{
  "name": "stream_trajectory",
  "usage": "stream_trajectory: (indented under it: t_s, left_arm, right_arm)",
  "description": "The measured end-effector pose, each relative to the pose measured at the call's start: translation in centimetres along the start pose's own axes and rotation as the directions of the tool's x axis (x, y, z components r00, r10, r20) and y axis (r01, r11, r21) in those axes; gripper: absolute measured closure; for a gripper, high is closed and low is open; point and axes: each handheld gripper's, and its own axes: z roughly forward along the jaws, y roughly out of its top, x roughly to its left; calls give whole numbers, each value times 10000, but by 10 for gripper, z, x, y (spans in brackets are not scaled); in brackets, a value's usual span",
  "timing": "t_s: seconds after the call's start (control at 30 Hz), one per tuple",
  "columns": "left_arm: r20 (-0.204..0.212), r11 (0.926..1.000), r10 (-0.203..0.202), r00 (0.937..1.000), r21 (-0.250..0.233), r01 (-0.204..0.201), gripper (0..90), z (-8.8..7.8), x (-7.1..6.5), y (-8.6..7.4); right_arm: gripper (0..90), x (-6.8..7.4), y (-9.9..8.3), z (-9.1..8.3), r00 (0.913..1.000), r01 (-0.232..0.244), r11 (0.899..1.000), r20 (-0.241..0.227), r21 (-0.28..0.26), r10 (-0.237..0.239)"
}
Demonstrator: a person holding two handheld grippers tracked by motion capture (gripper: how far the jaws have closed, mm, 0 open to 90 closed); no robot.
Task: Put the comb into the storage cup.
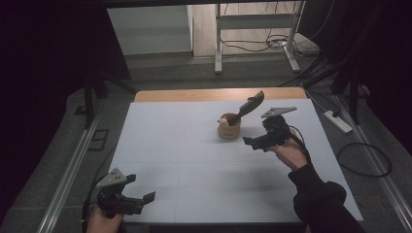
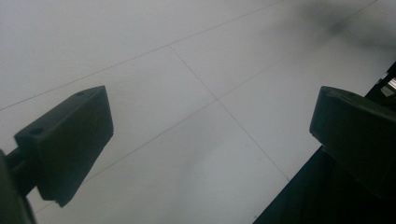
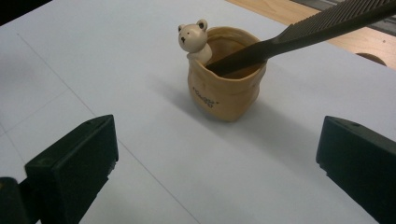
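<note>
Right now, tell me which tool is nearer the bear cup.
Right. The right tool hovers just beside the bear cup, open and facing it. The left tool is far back at the table's near left corner, open over bare surface.

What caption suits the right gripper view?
Open right gripper faces a bear pot holding a black comb.
</note>
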Motion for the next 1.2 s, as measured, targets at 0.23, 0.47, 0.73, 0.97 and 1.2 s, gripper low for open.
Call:
stream_trajectory:
  t_s: [0.23,0.47,0.73,0.97,1.2]
  left_arm:
    - [3,10000,20,10000,7,-20,1,0,0,0]
    - [4,10000,5,10000,-2,-5,2,0,0,0]
    - [7,10000,16,10000,-11,-16,2,0,0,0]
    - [26,10000,10,10000,-37,-10,3,0,0,0]
    - [27,10000,-8,10000,-49,8,4,-1,0,0]
  right_arm:
    - [0,4,-5,-5,9999,108,9999,-111,48,-107]
    - [0,11,-8,-12,9994,317,9995,-165,69,-316]
    - [0,17,-12,-17,9988,491,9988,-81,43,-491]
    - [0,19,-16,-22,9988,493,9987,-40,93,-493]
    - [0,22,-22,-25,9979,611,9979,-240,207,-606]
